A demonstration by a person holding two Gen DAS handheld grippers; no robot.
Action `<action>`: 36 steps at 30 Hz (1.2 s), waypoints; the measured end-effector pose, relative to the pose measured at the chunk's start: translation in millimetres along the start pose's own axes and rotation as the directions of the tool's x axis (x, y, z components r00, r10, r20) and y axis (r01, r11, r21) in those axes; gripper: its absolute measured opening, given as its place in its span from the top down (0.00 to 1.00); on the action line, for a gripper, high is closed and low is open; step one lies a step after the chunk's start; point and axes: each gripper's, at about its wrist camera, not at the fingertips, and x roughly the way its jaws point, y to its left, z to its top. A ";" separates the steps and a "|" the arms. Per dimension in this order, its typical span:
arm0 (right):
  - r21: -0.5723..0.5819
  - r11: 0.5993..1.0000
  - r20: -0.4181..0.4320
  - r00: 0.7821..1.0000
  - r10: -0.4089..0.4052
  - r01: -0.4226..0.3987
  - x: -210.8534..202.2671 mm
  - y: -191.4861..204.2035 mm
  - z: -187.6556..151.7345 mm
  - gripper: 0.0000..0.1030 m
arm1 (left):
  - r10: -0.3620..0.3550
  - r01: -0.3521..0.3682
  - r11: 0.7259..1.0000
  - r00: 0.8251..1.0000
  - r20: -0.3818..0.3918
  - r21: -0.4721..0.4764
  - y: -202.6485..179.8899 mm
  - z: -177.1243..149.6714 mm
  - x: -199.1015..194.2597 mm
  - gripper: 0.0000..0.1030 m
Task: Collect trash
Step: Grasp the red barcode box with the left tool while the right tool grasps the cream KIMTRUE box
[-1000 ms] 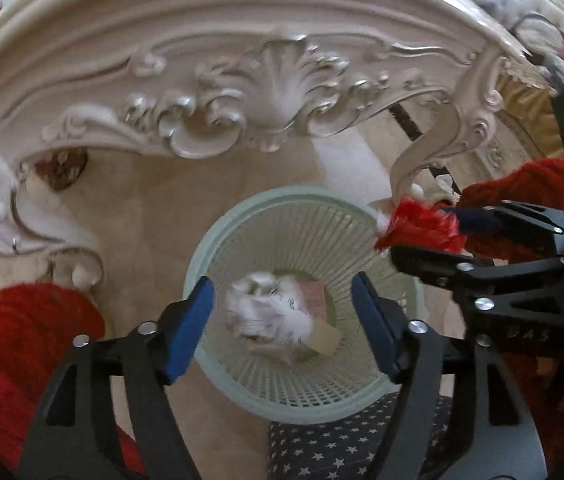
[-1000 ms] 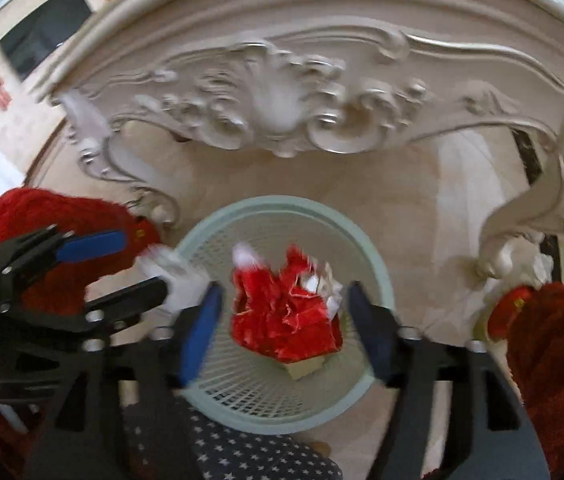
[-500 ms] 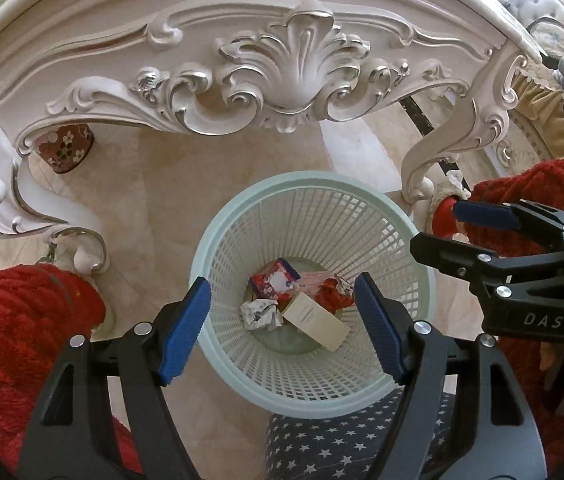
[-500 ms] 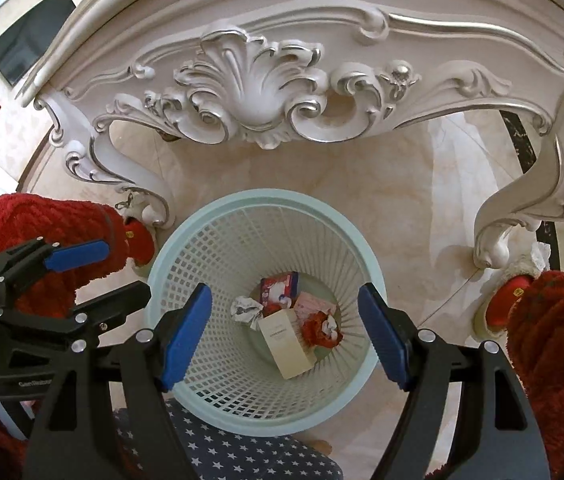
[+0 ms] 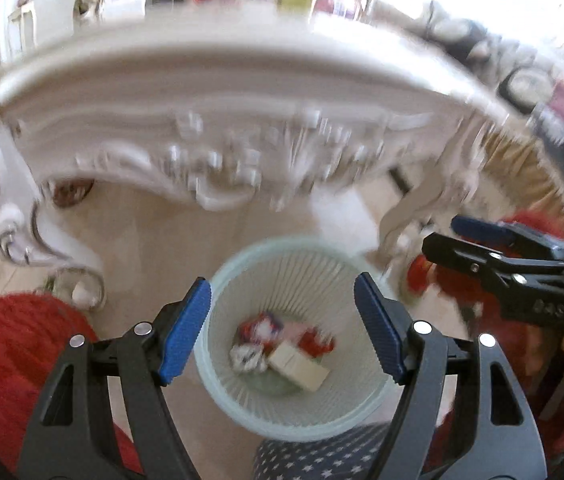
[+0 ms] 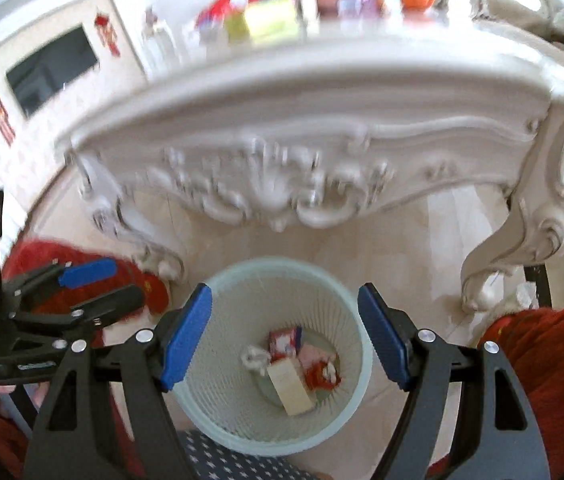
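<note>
The crumpled paper and wrapper trash (image 6: pixel 292 360) lay at the bottom of the pale green slatted plastic wastebasket (image 6: pixel 242 284), which stood on the floor under the ornate white carved table (image 6: pixel 322 92). Above the basket's mouth, well apart from the trash, the left gripper (image 5: pixel 282 332) and the right gripper (image 6: pixel 284 334) hung released, jaws wide and holding nothing. The sensible next step seemed to be raising both clear of the rim, then seeking further litter among the blurred tabletop items.

My left claw (image 5: pixel 282 328) and right claw (image 6: pixel 284 336) are black frames with ridged blue pads (image 5: pixel 184 330), silver screw heads and pale lettering at three o'clock; my sleeves (image 6: pixel 550 364) are fuzzy red.
</note>
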 end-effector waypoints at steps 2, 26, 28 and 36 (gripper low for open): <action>0.014 1.000 0.048 0.999 0.005 -0.005 -12.0 -3.6 16.4 0.30 | -0.005 0.003 1.000 0.995 0.097 0.027 1.1 22.4 -23.2 0.29; -0.193 0.975 0.152 0.985 -0.082 0.111 92.4 9.5 290.8 0.30 | 0.208 -0.308 0.885 0.933 0.294 0.349 69.9 322.0 58.9 0.29; -0.220 0.966 0.130 0.986 -0.107 0.134 102.5 10.3 296.9 0.31 | 0.207 -0.302 0.883 0.938 0.279 0.360 73.5 331.1 70.2 0.29; -0.275 0.948 0.041 0.987 -0.155 0.160 130.1 12.9 306.8 0.31 | 0.167 -0.253 0.877 0.958 0.233 0.408 71.8 344.6 95.2 0.29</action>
